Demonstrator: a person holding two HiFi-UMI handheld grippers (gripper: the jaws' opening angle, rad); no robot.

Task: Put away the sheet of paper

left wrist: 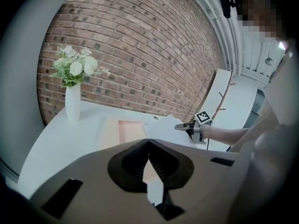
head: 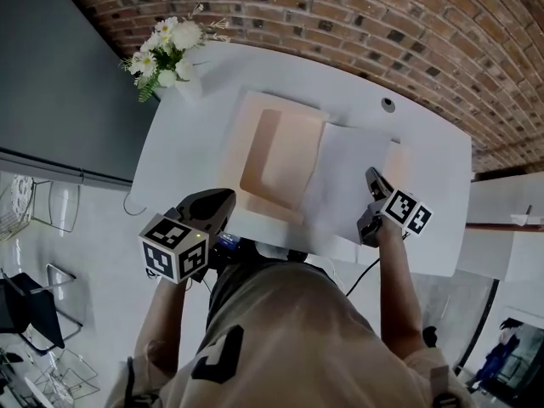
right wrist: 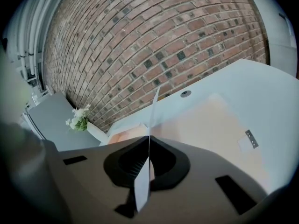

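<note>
A white sheet of paper [head: 344, 181] lies partly over an open pale peach folder [head: 280, 155] on the white table [head: 429, 164]. My right gripper [head: 371, 201] is shut on the sheet's near right edge. In the right gripper view the sheet [right wrist: 153, 108] stands edge-on, running up out of the closed jaws [right wrist: 149, 136] above the folder [right wrist: 215, 125]. My left gripper [head: 228, 201] is at the folder's near left corner with its jaws [left wrist: 148, 143] closed, and a thin pale strip shows between them. From there the sheet [left wrist: 163, 127] and the right gripper [left wrist: 184, 126] are visible ahead.
A white vase of flowers [head: 174, 53] stands at the table's far left corner. A round cable hole [head: 388, 104] sits near the far edge, by the brick wall. A small metal clip [right wrist: 251, 139] lies on the folder's right side. White cabinets stand to the right.
</note>
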